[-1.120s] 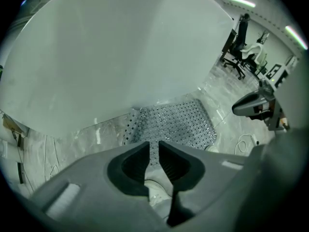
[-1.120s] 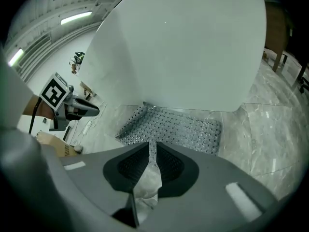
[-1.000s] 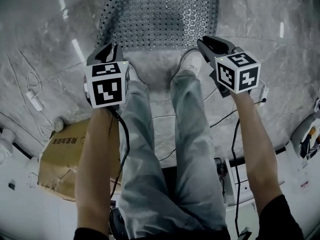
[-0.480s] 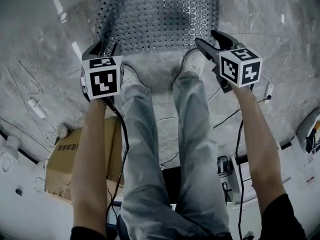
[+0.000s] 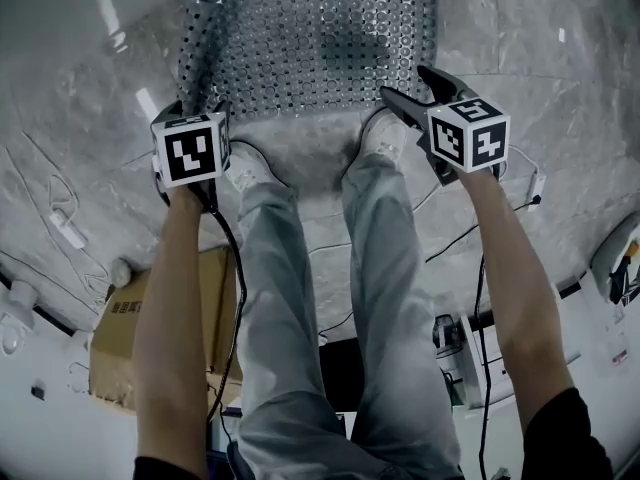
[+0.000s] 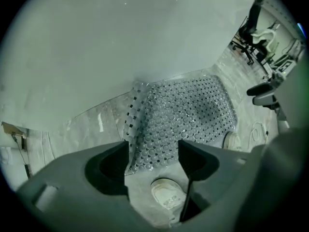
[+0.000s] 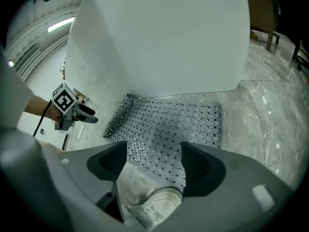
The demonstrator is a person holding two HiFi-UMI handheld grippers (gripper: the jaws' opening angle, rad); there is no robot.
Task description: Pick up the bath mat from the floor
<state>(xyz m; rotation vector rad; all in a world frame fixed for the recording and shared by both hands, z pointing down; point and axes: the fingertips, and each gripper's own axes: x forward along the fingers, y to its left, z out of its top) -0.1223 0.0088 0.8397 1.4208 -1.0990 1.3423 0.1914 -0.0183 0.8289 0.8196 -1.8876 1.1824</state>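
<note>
Bath mat: perforated, lying on the marble floor just ahead of the person's shoes, not lifted.
Left gripper and right gripper are lower and nearer the mat's near edge than a second ago. Both sets of jaws have just been opening and now stand wide, gripping nothing. The mat's near edge shows between them, untouched.

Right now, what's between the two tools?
Head view: the person's two white shoes and legs, between the left tool and the right tool, beside the bath mat's near edge.
</note>
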